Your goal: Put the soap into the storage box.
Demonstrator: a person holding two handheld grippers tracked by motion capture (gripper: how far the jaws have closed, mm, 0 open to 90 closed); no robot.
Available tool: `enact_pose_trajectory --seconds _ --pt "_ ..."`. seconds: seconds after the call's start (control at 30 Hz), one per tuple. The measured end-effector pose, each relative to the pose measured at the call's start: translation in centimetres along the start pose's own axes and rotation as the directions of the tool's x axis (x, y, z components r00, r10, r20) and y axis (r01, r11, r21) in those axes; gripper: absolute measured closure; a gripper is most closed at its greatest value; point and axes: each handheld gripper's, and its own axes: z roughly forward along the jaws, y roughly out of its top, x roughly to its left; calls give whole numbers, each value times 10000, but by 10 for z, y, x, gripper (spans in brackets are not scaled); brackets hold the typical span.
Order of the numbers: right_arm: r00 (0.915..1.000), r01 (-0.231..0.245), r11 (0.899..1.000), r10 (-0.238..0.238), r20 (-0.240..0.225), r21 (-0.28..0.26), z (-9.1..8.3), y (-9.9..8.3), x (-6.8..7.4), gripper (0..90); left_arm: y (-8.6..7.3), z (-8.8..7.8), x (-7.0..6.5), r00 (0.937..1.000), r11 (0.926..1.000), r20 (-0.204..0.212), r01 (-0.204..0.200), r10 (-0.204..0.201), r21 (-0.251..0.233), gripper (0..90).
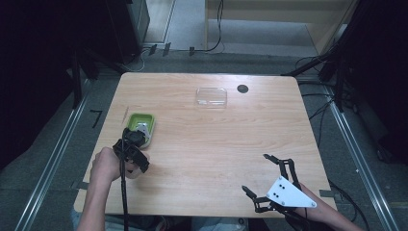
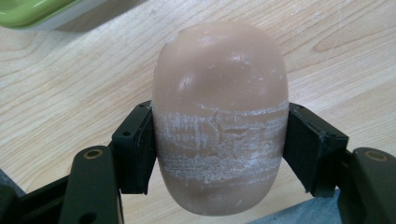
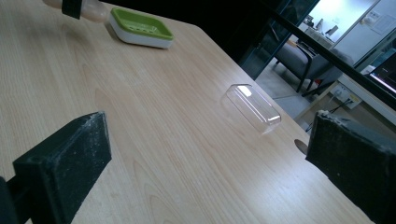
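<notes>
Soap bar [image 2: 219,121] clenched in left tool [image 2: 219,154]; right tool [image 1: 263,174] released; green soap dish [image 1: 144,120] nearby.

Left forearm in from the bottom-left of the high view, left hand [image 1: 107,164] wrapped around the left hand-held gripper [image 1: 136,144], jaws clamped tight on both sides of a held load in the left gripper view. Right hand-held gripper [image 1: 256,174] low at the bottom-right, grey plate on top, jaws spread wide apart with nothing between them.
</notes>
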Motion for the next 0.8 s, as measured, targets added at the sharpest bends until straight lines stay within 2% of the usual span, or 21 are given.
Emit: enact_pose_trajectory --seconds 0.17,0.5,0.8 --pt "10000 -8 10000 8 11 0 0 0 0 0 2 -7 4 10000 9999 -50 78 -79 -150 336" --pt "10000 -11 10000 11 -12 2 0 0 0 0 14 -16 10 9999 10000 -141 81 -81 6 336" --pt "10000 -24 10000 24 -14 4 0 0 0 0 20 -17 13 9999 9998 -115 66 -64 181 336"
